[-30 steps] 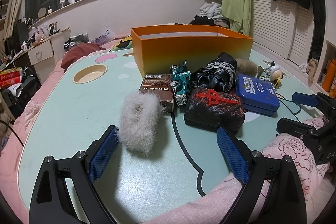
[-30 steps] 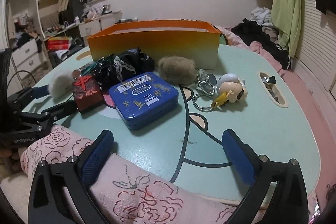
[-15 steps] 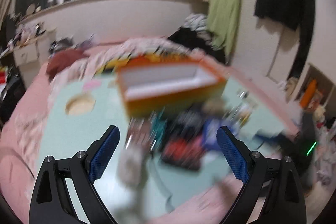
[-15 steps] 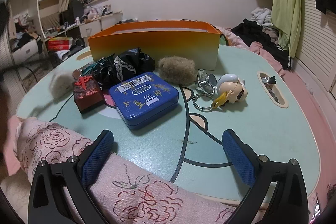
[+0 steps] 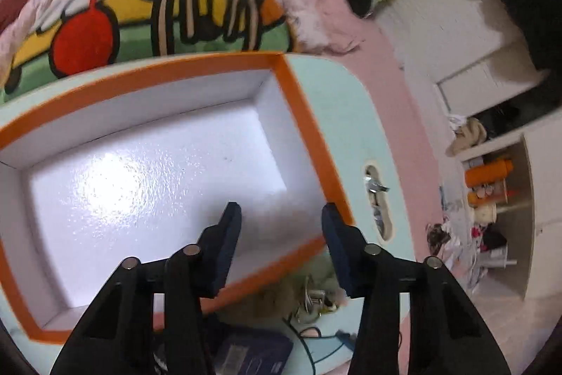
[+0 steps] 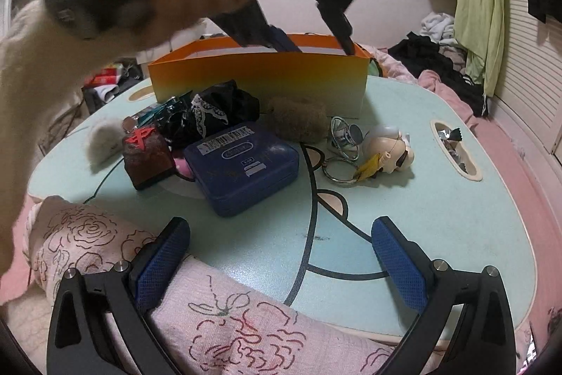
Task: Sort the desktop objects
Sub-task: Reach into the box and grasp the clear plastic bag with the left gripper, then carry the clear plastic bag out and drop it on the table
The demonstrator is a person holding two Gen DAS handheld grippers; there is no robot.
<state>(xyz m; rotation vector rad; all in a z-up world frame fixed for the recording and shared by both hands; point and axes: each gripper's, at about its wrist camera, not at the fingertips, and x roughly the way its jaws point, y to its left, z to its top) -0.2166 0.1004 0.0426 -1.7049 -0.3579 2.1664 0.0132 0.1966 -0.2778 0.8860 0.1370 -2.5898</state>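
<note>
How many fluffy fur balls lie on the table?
2. A white fur ball at the left edge of the pile, and a brown fur ball beside the orange box. Others may be hidden.

The right gripper [image 6: 281,255] hangs low over the near edge of the pale green table [image 6: 439,199], its 2 blue-padded fingers [image 6: 398,264] spread wide with nothing between them, above a pink rose-printed cloth [image 6: 210,311]. Ahead lies a blue tin [image 6: 242,164], touching a dark red box [image 6: 147,157]. Behind them sit black lace fabric [image 6: 217,109], a brown fluffy ball [image 6: 296,120] and a grey-white one [image 6: 102,139]. A doll-head keychain [image 6: 386,153] lies to the right. The left gripper [image 6: 312,41], blurred, dips into the orange box [image 6: 260,78], apparently empty.
</note>
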